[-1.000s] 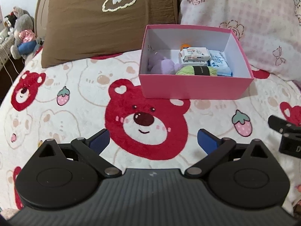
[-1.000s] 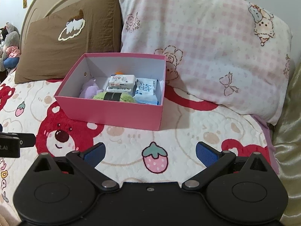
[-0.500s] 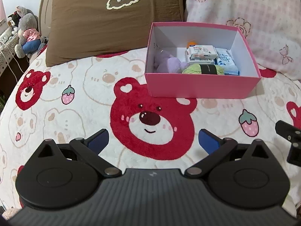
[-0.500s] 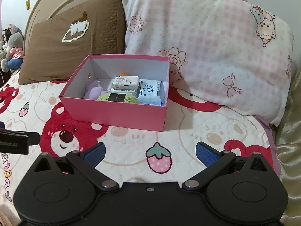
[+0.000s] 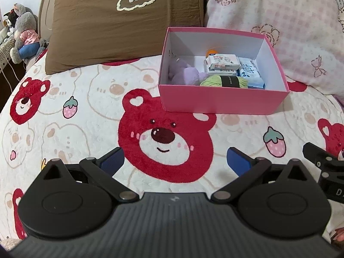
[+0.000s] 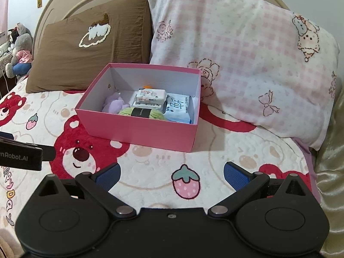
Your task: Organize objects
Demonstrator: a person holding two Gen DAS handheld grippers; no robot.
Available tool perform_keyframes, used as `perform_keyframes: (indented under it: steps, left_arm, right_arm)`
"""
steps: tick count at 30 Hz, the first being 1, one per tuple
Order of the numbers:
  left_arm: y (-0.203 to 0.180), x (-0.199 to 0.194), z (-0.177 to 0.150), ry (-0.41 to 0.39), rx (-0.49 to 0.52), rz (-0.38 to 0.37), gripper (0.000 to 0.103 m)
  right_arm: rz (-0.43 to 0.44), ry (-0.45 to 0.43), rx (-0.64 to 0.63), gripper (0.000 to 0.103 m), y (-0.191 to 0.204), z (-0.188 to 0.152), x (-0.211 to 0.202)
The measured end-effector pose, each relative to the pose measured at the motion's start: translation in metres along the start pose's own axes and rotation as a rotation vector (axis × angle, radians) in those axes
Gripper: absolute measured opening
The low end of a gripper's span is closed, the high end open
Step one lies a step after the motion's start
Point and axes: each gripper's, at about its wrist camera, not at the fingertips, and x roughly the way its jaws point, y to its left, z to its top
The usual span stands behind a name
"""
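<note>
Home bedroom, bed with bear-print blanket [image 5: 86,99], pillows [image 6: 247,53], headboard [image 6: 71,2]

One pink box [image 5: 221,105] sits on the bed. Inside it I count one purple plush toy [image 5: 185,74], one skein of green yarn [image 5: 223,81] with a dark band, two white packets stacked one on the other [image 5: 222,63], one blue-and-white tissue pack [image 5: 250,73], and one orange thing [image 5: 210,52] mostly hidden behind the packets. Two pillows lean at the headboard: one brown [image 5: 120,23], one pink checked [image 6: 243,56]. One bear-print blanket [image 5: 90,99] covers the bed. Off the bed's far corner is a cluster of stuffed toys [image 5: 21,34]; at least two, the exact number I cannot make out. Two grippers are in view, one left [image 5: 175,160] and one right [image 6: 171,173].
</note>
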Motion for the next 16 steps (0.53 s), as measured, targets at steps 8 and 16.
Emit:
perform_keyframes:
  steps: [8,16]
  left_arm:
    - [-0.0006,0.0010,-0.0009,0.006,0.004,0.001,0.103]
    - [-0.0005,0.0003,-0.0006,0.002,0.006,0.015,0.103]
  right_arm:
    - [0.000,-0.006,0.002,0.103,0.0009,-0.0011,-0.0033]
    - [-0.002,-0.007,0.002,0.103,0.0021,-0.0020,-0.0058]
